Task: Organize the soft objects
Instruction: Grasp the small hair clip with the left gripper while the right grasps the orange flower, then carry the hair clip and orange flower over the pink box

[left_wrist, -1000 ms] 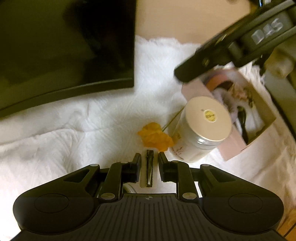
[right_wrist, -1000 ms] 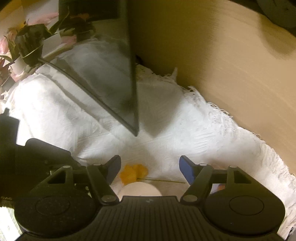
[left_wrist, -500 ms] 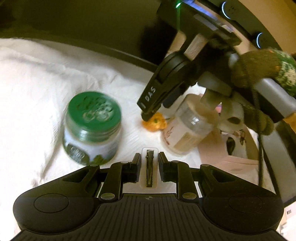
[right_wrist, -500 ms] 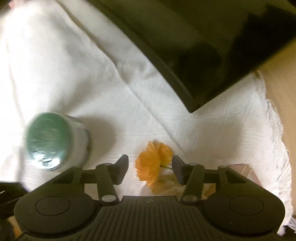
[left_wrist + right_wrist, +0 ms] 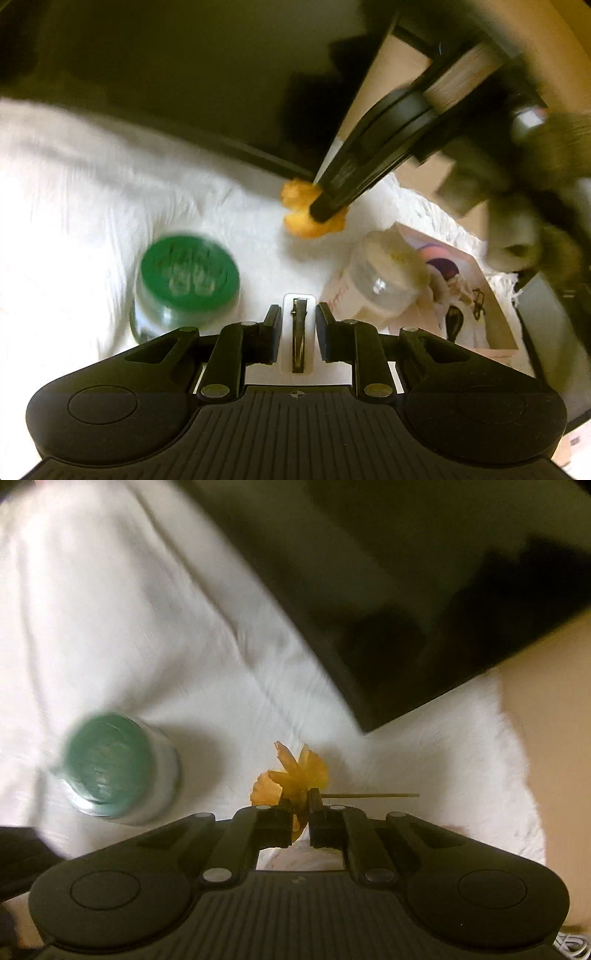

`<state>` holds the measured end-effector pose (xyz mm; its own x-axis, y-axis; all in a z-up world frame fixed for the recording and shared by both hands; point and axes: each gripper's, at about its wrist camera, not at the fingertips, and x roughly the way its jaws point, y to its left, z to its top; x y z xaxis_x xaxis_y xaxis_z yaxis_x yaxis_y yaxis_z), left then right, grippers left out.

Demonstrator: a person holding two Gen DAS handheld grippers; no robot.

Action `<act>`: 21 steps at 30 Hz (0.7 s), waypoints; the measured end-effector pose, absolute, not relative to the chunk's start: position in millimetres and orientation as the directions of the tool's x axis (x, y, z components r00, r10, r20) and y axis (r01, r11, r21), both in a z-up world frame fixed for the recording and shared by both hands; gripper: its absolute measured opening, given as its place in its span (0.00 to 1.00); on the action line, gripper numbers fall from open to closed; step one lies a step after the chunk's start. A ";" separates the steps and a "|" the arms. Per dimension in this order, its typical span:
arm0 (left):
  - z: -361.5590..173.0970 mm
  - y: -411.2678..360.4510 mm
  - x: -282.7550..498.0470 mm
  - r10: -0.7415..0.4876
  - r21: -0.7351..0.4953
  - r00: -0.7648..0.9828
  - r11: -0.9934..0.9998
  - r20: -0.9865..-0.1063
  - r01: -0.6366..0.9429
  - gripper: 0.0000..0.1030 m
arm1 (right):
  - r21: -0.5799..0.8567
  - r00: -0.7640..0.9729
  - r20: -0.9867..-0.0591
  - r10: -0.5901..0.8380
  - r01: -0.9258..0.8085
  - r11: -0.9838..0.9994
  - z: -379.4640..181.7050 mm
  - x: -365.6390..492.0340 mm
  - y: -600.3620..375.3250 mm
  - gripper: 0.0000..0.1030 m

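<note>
An orange artificial flower (image 5: 295, 771) with a thin stem is pinched between the fingers of my right gripper (image 5: 300, 812), just above the white cloth (image 5: 122, 620). In the left wrist view the same flower (image 5: 301, 218) hangs at the tips of the right gripper (image 5: 325, 210), which reaches in from the upper right. My left gripper (image 5: 298, 328) is shut on a small white card with a dark hair clip (image 5: 298, 332), low over the cloth.
A green-lidded jar (image 5: 186, 280) stands on the cloth at left, also in the right wrist view (image 5: 110, 764). A cream-lidded jar (image 5: 384, 280) leans by a pink box (image 5: 476, 310) of small items. A dark monitor (image 5: 424, 590) stands behind.
My right gripper has shut on the orange flower and lifted it off the cloth, away from the cream-lidded jar. My left gripper kept hold of the clip card and swung its view left.
</note>
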<state>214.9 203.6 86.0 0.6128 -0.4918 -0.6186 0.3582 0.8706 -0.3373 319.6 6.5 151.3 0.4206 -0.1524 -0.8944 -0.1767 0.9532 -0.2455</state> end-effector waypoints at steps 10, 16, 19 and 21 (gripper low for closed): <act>146.2 181.2 215.4 -0.413 -0.183 0.700 0.906 -0.583 0.382 0.23 | -0.122 0.660 -0.751 -0.012 -0.120 0.985 263.5 217.1 -17.3 0.07; 173.4 149.5 206.3 -0.453 -0.181 0.710 0.885 -0.539 0.428 0.23 | -0.077 0.723 -0.691 -0.014 -0.055 0.996 285.8 155.5 -52.2 0.07; 174.2 114.5 199.7 -0.506 -0.184 0.679 0.852 -0.531 0.491 0.23 | -0.049 0.747 -0.664 -0.028 -0.006 0.999 281.6 135.5 -82.8 0.07; 170.3 91.1 198.3 -0.537 -0.186 0.652 0.828 -0.536 0.529 0.23 | -0.020 0.763 -0.645 -0.036 0.030 0.999 279.6 120.6 -102.2 0.07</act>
<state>198.3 91.1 170.3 0.6519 -0.5366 -0.5358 0.5285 0.8282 -0.1865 120.6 -102.2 279.6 0.7630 -0.0360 -0.6454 0.0299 0.9993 -0.0203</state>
